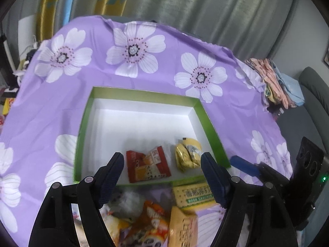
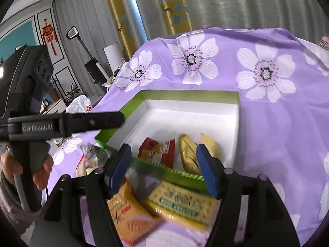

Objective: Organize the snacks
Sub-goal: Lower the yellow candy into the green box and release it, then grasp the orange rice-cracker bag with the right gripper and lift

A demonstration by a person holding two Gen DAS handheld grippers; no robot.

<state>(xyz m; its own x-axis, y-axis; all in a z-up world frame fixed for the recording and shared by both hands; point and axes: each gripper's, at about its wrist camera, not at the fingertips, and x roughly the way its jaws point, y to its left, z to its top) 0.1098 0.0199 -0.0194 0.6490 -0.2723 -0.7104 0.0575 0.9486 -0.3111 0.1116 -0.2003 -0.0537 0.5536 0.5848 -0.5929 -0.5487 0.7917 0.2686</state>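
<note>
Both tools stand with their jaws apart and nothing between the pads. The left tool (image 1: 162, 164) hangs over the near edge of the box (image 1: 211, 121), and the right tool (image 2: 163, 156) hangs over the same edge from the other side.

The box is a shallow cardboard tray with green walls and a plain white floor, sitting on a desk (image 1: 102, 61) draped in a thin purple cloth printed with big white flowers. Two snacks already lie flat in its near corner: a red packet (image 1: 148, 164) and, just beside it, a crumpled yellow packet (image 1: 188, 154).

The rest of the snacks wait outside the box, just in front of its near wall. A pale green cracker packet (image 2: 181, 203) lies nearest the wall, with an orange packet (image 2: 125, 210) beside it. The left view also shows an orange patterned bag (image 1: 150, 224) and a blurred, whitish wrapped item that I cannot identify.

These packets look light, soft and air-filled, with glossy film that is probably slippery. The cracker packet seems stiffer and flatter, and its contents would likely break under a hard squeeze. Taking each packet across its narrow width, near the middle, with gentle pressure looks safest. A crimped end seal would likely slide out of the pads.
</note>
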